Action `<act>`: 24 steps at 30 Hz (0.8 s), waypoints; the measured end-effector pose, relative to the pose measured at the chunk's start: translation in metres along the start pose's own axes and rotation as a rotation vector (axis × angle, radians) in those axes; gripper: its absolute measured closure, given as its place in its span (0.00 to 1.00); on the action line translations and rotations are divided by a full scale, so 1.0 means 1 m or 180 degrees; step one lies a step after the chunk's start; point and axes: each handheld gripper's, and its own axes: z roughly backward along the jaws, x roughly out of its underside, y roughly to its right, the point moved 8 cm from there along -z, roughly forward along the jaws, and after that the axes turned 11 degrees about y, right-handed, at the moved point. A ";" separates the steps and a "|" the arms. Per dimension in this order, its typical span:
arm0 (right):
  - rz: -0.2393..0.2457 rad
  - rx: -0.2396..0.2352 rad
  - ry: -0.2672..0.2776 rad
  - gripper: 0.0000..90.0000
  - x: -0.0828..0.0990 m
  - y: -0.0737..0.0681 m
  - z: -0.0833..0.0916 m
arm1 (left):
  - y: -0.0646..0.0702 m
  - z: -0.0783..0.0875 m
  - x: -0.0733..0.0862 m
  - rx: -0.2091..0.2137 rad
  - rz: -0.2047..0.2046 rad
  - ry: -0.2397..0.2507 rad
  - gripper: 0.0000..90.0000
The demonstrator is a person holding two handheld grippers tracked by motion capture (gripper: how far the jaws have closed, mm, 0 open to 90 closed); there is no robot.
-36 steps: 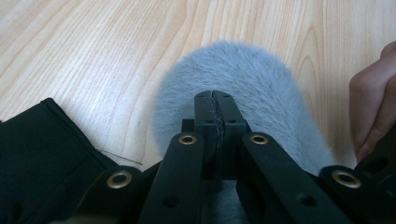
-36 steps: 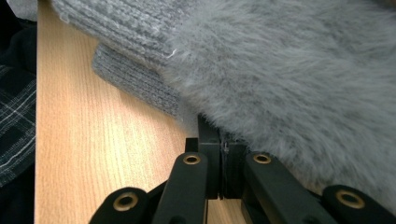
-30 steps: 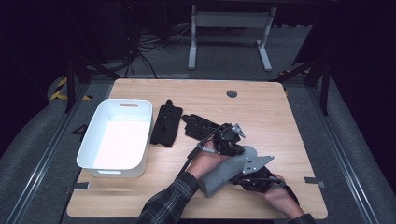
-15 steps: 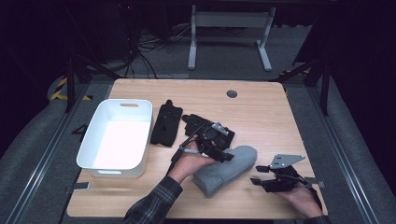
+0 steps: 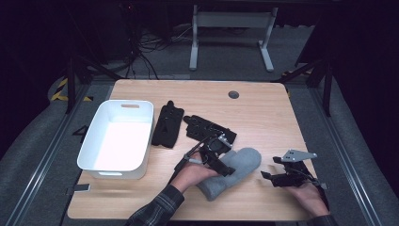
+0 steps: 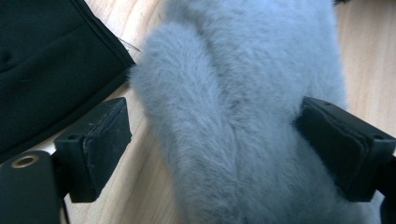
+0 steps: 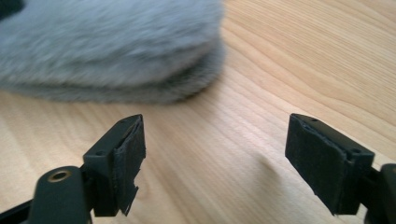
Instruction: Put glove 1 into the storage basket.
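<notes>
The grey fuzzy mitten (image 5: 233, 172) lies flat near the surface's front edge, right of the white bin (image 5: 117, 140). Left claw (image 6: 219, 140) just opened, straddling it loosely; right claw (image 7: 215, 154) just opened on nothing. Both black gloves (image 5: 188, 127) aren't binned yet.

No readable text, label, brand or number anywhere. Only sign: yellow-and-black hazard stripes (image 5: 59, 89) on the floor at the left of the high view, beside the table's far left corner. Nothing legible in either gripper view.
</notes>
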 end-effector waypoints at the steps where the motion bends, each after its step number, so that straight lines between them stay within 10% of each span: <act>1: -0.0003 0.0022 0.0013 0.22 0.000 0.002 0.000 | -0.001 -0.001 0.001 0.0011 -0.0005 -0.0012 0.13; 15: -0.0076 0.0301 -0.0006 0.18 0.007 0.023 -0.006 | -0.001 -0.013 0.009 0.0026 -0.0031 -0.0197 0.08; 24: -0.0094 0.0333 -0.0010 0.18 0.011 0.025 -0.009 | 0.007 -0.011 0.008 0.0287 -0.0058 -0.0237 0.26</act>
